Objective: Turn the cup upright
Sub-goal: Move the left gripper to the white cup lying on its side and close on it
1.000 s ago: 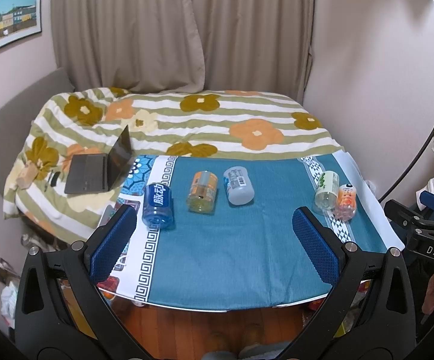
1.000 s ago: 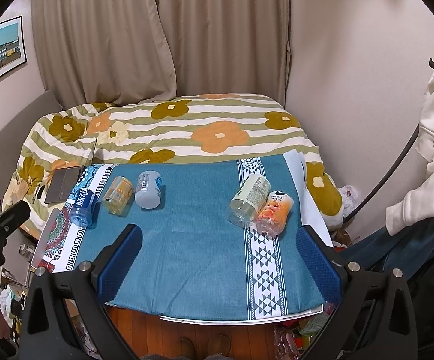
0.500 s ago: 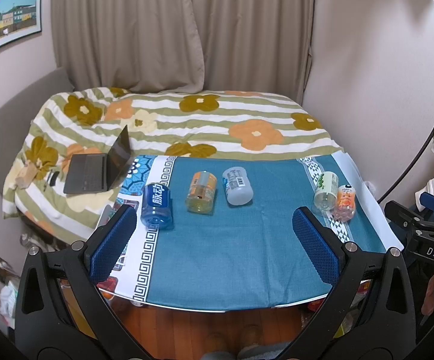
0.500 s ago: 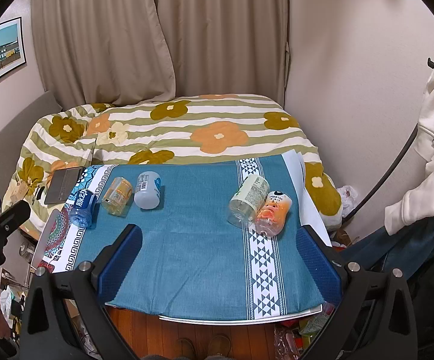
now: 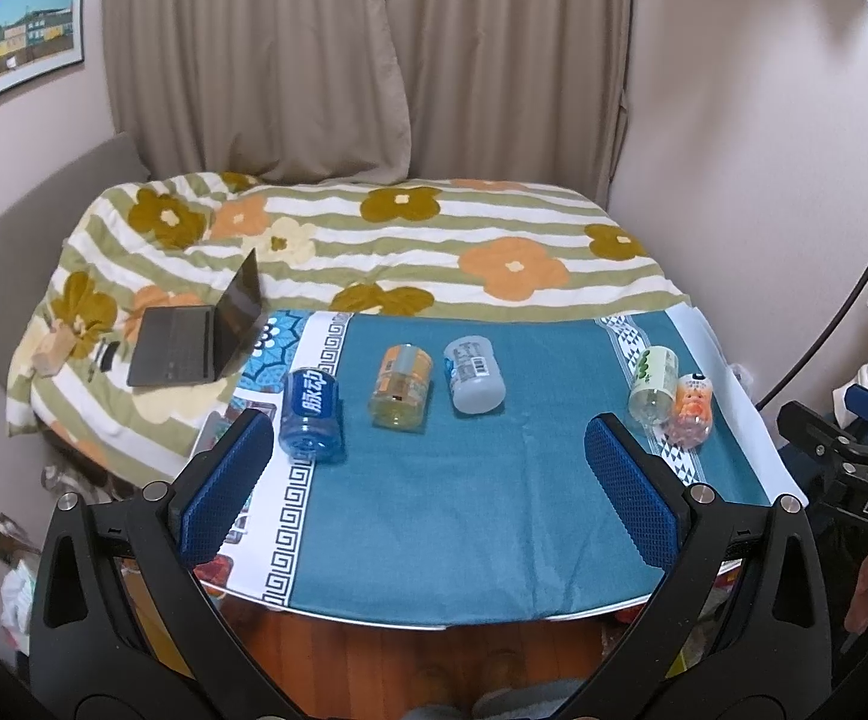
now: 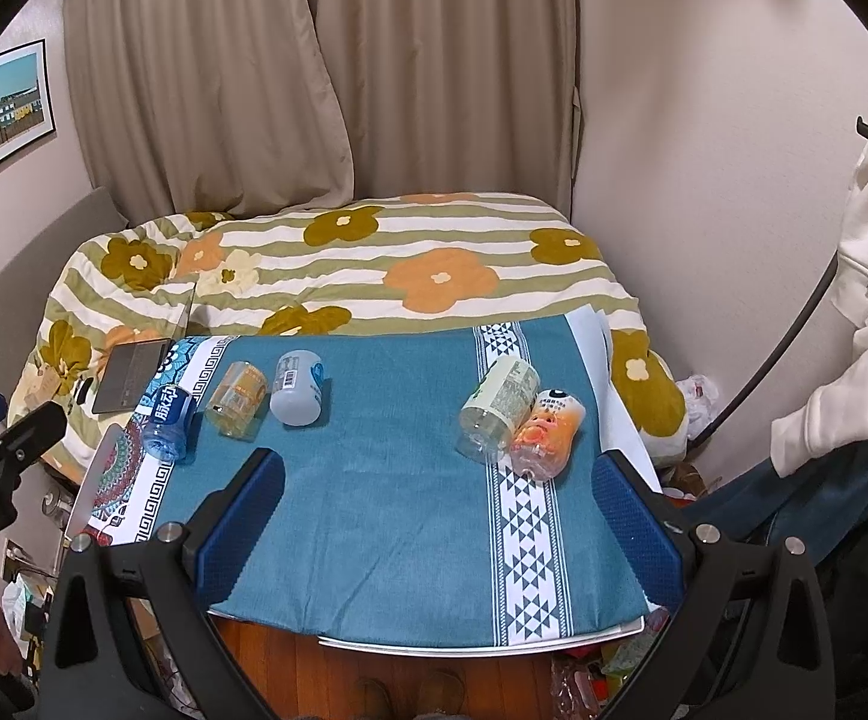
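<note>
Several plastic cups lie on their sides on the teal cloth. At the left lie a blue cup (image 5: 309, 414) (image 6: 168, 420), an orange-labelled clear cup (image 5: 401, 384) (image 6: 237, 391) and a white cup (image 5: 473, 373) (image 6: 297, 386). At the right a green-labelled cup (image 5: 653, 384) (image 6: 498, 398) touches an orange cartoon cup (image 5: 693, 410) (image 6: 546, 433). My left gripper (image 5: 428, 483) is open and empty above the table's near edge. My right gripper (image 6: 438, 516) is open and empty, short of the right pair. Neither touches a cup.
The table (image 5: 434, 617) ends at a near edge over wooden floor. A bed with a floral quilt (image 5: 410, 240) lies behind it, with an open laptop (image 5: 200, 336) at the left. White clothing (image 6: 853, 312) hangs at the right.
Both views have shifted slightly; the cups sit a little farther off and the grippers have drawn back a bit. No cup has moved and both jaws stay open.
</note>
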A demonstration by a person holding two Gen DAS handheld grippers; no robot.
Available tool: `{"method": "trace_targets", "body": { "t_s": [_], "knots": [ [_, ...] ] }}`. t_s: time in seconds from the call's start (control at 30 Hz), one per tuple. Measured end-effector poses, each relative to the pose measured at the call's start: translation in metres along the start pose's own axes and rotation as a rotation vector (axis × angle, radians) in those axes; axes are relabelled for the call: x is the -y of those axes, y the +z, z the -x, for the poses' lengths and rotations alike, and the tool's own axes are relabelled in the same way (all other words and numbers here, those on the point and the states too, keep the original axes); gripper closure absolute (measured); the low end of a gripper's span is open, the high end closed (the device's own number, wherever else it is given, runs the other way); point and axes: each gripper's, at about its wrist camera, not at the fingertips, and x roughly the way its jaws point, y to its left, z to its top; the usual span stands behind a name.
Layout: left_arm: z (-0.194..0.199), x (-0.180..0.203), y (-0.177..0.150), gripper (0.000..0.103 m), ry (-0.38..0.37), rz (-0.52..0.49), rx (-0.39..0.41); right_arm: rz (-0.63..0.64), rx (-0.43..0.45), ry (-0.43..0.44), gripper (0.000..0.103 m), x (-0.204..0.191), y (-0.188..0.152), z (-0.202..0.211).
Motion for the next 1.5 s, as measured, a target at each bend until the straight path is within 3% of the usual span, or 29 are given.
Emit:
{"method": "trace_targets", "body": {
  "t_s": [0.47,0.77,1.17,1.5],
  "knots": [
    [-0.066,0.047,0.031,0.0,0.024,0.015,-0.118,0.055,-0.058,0.088,0.001,0.04,0.015,-0.043],
    [-0.154,0.059,0.05,0.0,-0.01,0.003,-0.233,0.059,-0.095,0.089,0.001,0.047,0.027,-0.081],
    [-0.286,0.057,0.05,0.0,-0.039,-0.017,-0.477,0.014,-0.197,0.081,0.001,0.037,0.055,-0.163],
    [-0.344,0.061,0.036,0.002,-0.016,-0.039,-0.604,-0.014,-0.293,0.082,0.001,0.036,0.059,-0.22]
  ]
}}
